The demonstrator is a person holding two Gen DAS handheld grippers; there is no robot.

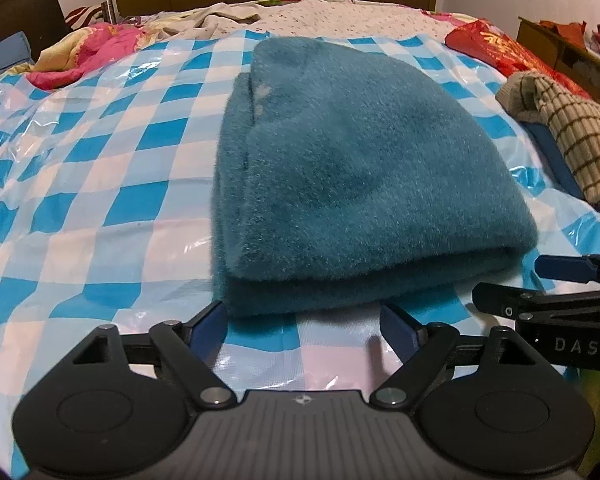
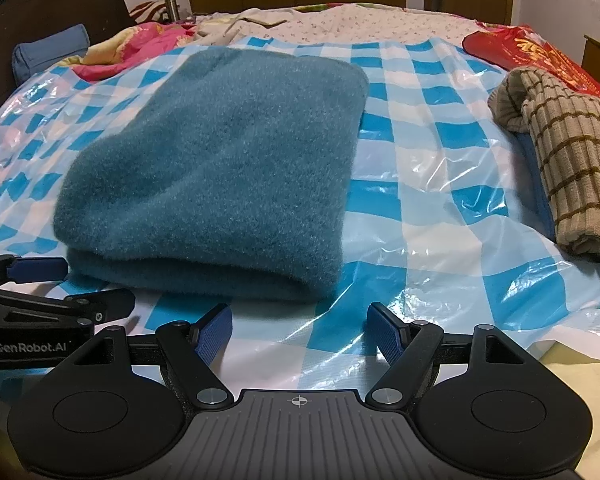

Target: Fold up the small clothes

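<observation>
Nearby, both released, the left hand-held gripper (image 1: 302, 322) and right hand-held gripper (image 2: 300, 326) face the folded teal garment (image 1: 356, 176).

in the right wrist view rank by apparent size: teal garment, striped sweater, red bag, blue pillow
1. teal garment
2. striped sweater, partly cut off at the edge
3. red bag and blue pillow: both far and partly hidden, too close to rank

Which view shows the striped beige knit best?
The right wrist view: the striped beige knit lies larger there, with its brown grid lines and folded near end clear, beside the folded teal garment. The left wrist view shows the striped beige knit squeezed against the right edge, smaller and more distorted.
</observation>
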